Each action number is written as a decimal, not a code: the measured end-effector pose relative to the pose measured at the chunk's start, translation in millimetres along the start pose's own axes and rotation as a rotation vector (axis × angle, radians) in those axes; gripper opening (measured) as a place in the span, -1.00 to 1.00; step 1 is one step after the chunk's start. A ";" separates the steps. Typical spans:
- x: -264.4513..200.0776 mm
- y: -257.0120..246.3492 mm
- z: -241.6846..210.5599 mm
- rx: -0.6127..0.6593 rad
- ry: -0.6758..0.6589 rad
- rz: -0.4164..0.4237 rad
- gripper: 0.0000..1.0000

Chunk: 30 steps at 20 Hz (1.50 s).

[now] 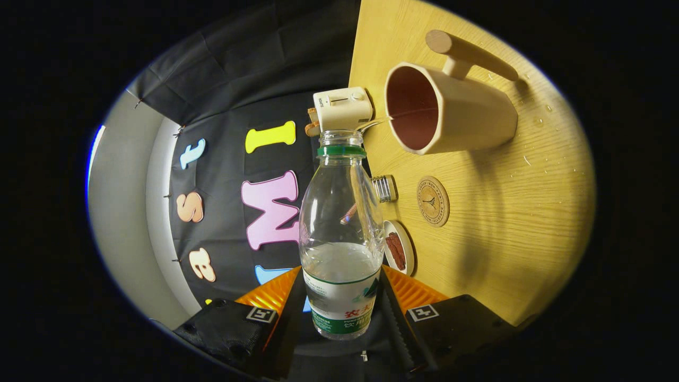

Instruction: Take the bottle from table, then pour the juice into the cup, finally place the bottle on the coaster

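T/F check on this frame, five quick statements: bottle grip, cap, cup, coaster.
1. The gripper is shut on the bottle. True.
2. The bottle's cap is on. False: its neck is open, only the green ring remains.
3. The bottle is empty. False: clear liquid sits in its lower part.
4. The cup stands beyond the bottle's mouth on the wooden table. True.
5. The bottle rests on the coaster. False: the coaster is bare, off to the side of the held bottle.
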State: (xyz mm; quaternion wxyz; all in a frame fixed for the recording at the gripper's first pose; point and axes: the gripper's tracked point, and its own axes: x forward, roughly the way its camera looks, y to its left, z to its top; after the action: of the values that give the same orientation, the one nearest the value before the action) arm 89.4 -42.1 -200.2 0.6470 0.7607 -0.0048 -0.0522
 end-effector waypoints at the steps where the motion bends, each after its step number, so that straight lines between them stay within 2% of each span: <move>1: -0.3 -0.5 1.0 0.007 -0.004 0.000 0.49; 30: 15.4 16.8 0.5 0.223 -0.068 0.044 0.49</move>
State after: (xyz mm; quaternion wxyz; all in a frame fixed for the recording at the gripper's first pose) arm 105.7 -46.5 -184.8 0.5589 0.8254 -0.0494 -0.0628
